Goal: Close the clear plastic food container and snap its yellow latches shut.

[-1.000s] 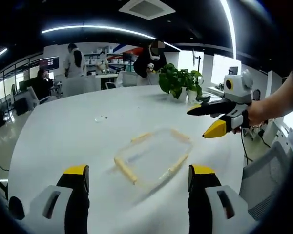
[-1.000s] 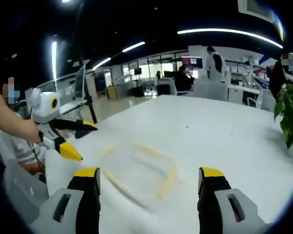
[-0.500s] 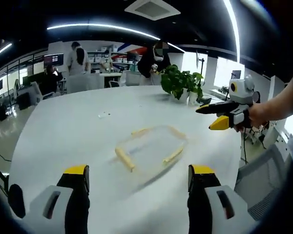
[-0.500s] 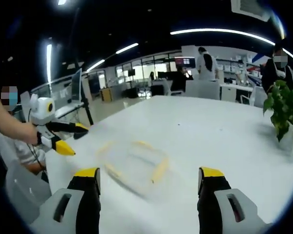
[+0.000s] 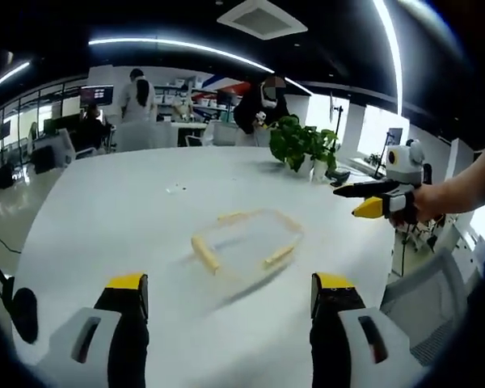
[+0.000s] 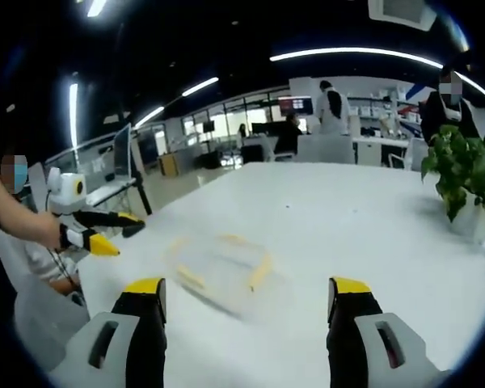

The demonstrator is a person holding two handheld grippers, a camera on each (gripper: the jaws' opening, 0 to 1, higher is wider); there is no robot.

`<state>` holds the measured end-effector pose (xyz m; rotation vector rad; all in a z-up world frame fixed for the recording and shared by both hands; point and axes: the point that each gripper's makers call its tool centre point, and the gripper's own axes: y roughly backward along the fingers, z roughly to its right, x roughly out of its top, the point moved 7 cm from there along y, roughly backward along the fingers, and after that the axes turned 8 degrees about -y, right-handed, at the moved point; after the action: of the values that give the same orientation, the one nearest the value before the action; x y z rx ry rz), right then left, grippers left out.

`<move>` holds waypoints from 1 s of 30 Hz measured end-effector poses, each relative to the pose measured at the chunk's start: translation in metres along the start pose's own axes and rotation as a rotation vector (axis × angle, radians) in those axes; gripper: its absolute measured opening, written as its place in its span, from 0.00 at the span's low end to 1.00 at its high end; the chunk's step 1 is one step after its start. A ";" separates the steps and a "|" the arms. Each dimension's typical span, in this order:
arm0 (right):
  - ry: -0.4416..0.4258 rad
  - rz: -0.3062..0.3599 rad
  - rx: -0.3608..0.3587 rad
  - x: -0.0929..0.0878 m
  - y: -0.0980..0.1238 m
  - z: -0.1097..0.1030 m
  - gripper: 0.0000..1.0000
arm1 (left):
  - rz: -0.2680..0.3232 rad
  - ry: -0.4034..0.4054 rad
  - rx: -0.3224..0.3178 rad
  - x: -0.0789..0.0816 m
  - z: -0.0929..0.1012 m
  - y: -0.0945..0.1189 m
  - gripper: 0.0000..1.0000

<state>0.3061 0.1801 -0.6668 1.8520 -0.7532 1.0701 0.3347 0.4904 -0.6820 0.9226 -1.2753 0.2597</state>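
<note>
Both grippers, left gripper and right gripper, hover wide-fingered and empty above the white counter, apparently poised either side of the clear food container lying between them, yellow latches visible.

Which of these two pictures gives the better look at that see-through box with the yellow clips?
The left gripper view: the clear container sits near centre with its yellow latches fairly distinct. In the right gripper view the container is blurrier, its latches only faint yellow streaks.
</note>
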 end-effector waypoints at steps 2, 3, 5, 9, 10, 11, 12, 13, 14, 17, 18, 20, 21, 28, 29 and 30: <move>-0.007 0.009 -0.008 0.001 0.003 0.000 0.82 | 0.006 0.001 0.000 0.000 0.001 0.002 0.83; -0.012 0.018 -0.016 0.001 0.005 0.000 0.82 | 0.009 0.001 0.000 -0.001 0.001 0.002 0.83; -0.023 0.024 -0.023 0.001 0.008 -0.001 0.82 | 0.012 0.001 0.004 -0.002 0.002 0.004 0.83; -0.037 0.033 -0.036 -0.004 0.015 0.000 0.82 | 0.010 0.009 0.009 -0.006 0.004 0.010 0.83; -0.038 0.033 -0.038 -0.006 0.018 -0.001 0.82 | 0.011 0.010 0.009 -0.006 0.004 0.012 0.82; -0.035 0.031 -0.039 -0.007 0.020 -0.002 0.82 | 0.012 0.013 0.009 -0.007 0.004 0.013 0.82; -0.034 0.030 -0.039 -0.008 0.021 -0.002 0.82 | 0.011 0.016 0.011 -0.008 0.004 0.015 0.82; -0.032 0.026 -0.039 -0.009 0.022 -0.003 0.82 | 0.011 0.018 0.011 -0.008 0.005 0.017 0.82; -0.029 0.018 -0.037 -0.011 0.024 -0.004 0.82 | 0.011 0.021 0.009 -0.008 0.006 0.019 0.82; -0.030 0.020 -0.033 -0.012 0.030 -0.006 0.82 | 0.014 0.028 0.013 -0.010 0.007 0.025 0.82; -0.035 0.023 -0.032 -0.013 0.031 -0.007 0.82 | 0.018 0.033 0.014 -0.010 0.007 0.027 0.82; -0.048 0.031 -0.035 -0.013 0.033 -0.008 0.81 | 0.022 0.041 0.017 -0.011 0.008 0.030 0.82; -0.053 0.032 -0.035 -0.014 0.034 -0.010 0.81 | 0.018 0.047 0.015 -0.012 0.009 0.031 0.82; -0.050 0.022 -0.038 -0.021 0.042 -0.017 0.81 | 0.025 0.052 0.013 -0.019 0.013 0.042 0.81; -0.048 0.018 -0.038 -0.022 0.044 -0.018 0.81 | 0.023 0.067 0.013 -0.021 0.014 0.044 0.81; -0.048 0.017 -0.038 -0.023 0.045 -0.019 0.81 | 0.024 0.076 0.014 -0.023 0.014 0.045 0.80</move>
<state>0.2520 0.1783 -0.6652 1.8476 -0.8138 1.0186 0.2890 0.5160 -0.6824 0.9015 -1.2170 0.3200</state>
